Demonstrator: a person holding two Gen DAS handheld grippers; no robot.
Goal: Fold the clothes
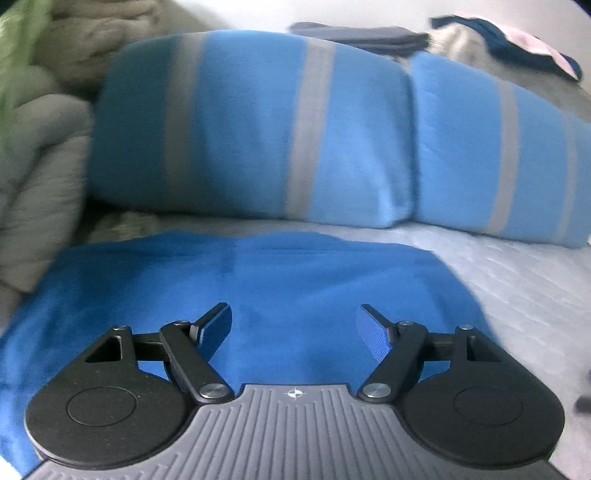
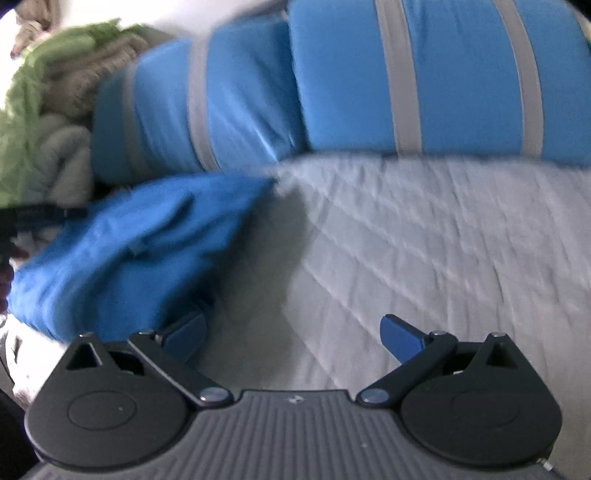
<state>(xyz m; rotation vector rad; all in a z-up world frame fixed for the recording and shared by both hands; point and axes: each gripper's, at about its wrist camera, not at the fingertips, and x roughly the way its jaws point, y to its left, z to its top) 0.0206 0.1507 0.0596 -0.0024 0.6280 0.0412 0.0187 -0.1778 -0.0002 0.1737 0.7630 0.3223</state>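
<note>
A bright blue garment (image 1: 258, 280) lies flat on a pale quilted bed (image 1: 517, 288). My left gripper (image 1: 293, 328) is open and empty just above its near part. In the right wrist view the same blue garment (image 2: 140, 251) lies bunched at the left. My right gripper (image 2: 293, 336) is open and empty over the bare quilt (image 2: 424, 240), its left finger close beside the garment's edge. The left gripper's dark tip (image 2: 33, 216) shows at the far left of the right wrist view.
Two blue pillows with grey stripes (image 1: 258, 125) (image 2: 406, 74) lie across the back. A heap of beige and green clothes (image 1: 40, 129) (image 2: 48, 110) is at the left. Folded dark clothes (image 1: 362, 35) and a navy and pink item (image 1: 517, 48) sit behind the pillows.
</note>
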